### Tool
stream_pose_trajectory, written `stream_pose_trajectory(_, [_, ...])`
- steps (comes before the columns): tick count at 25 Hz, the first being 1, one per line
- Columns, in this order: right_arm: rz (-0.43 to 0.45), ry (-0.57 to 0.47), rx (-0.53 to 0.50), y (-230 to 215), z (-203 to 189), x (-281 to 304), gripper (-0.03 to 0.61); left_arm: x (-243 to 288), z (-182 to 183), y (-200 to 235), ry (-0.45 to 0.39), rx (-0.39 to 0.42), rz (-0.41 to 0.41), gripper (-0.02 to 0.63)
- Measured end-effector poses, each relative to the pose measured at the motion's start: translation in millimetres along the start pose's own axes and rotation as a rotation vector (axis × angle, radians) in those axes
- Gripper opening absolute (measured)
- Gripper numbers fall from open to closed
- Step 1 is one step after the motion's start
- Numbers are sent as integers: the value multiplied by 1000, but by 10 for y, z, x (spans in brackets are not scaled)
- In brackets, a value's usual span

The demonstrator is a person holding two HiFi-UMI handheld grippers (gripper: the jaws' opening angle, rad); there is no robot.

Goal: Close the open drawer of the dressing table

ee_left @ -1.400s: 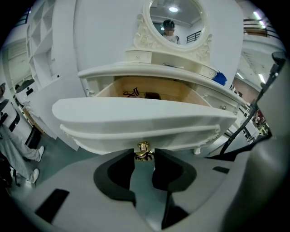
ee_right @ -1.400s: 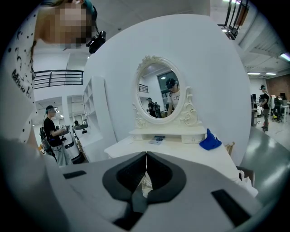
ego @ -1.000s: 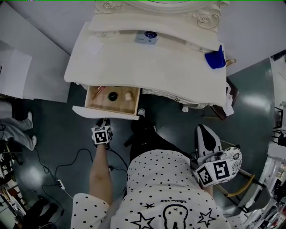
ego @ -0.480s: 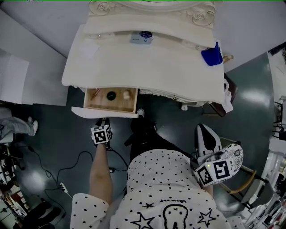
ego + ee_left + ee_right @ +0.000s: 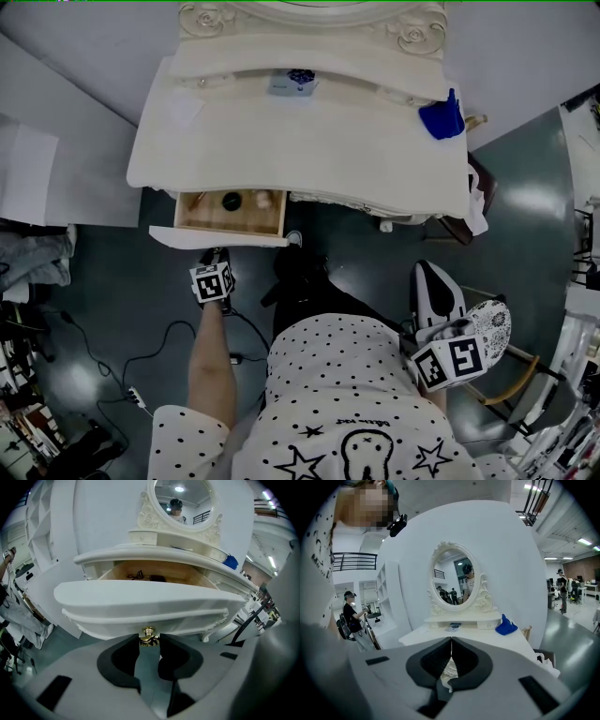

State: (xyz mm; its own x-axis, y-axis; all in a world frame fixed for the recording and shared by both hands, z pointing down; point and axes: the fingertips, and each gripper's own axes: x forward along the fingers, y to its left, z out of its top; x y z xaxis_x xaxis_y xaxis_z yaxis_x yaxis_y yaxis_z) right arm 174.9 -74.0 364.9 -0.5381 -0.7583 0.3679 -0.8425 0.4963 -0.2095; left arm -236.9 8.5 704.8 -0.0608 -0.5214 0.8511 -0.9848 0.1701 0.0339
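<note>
The cream dressing table has its left drawer pulled partway out, with a few small items inside. My left gripper is at the curved white drawer front. Its jaws stand on either side of the brass knob and touch it at their tips. My right gripper is held off to the right at the person's side, away from the table. In the right gripper view its jaws meet with nothing between them.
A blue cloth and a small box lie on the tabletop below the oval mirror. Cables trail over the dark floor at the left. A wooden chair is at the right. White panels flank the table's left side.
The drawer has slid further in under the tabletop, so less of its inside shows. My left gripper has stayed on the knob. The right gripper has barely moved.
</note>
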Motion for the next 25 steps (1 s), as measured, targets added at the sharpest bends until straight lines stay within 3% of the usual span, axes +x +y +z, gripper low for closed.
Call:
stream_pose_trajectory(7, [-6, -6, 18, -1, 37, 51, 9, 55, 95, -2, 2, 5, -2, 147])
stream_pose_trajectory(25, [-54, 66, 55, 326, 65, 550, 9, 255, 383, -37, 18, 32, -97, 149])
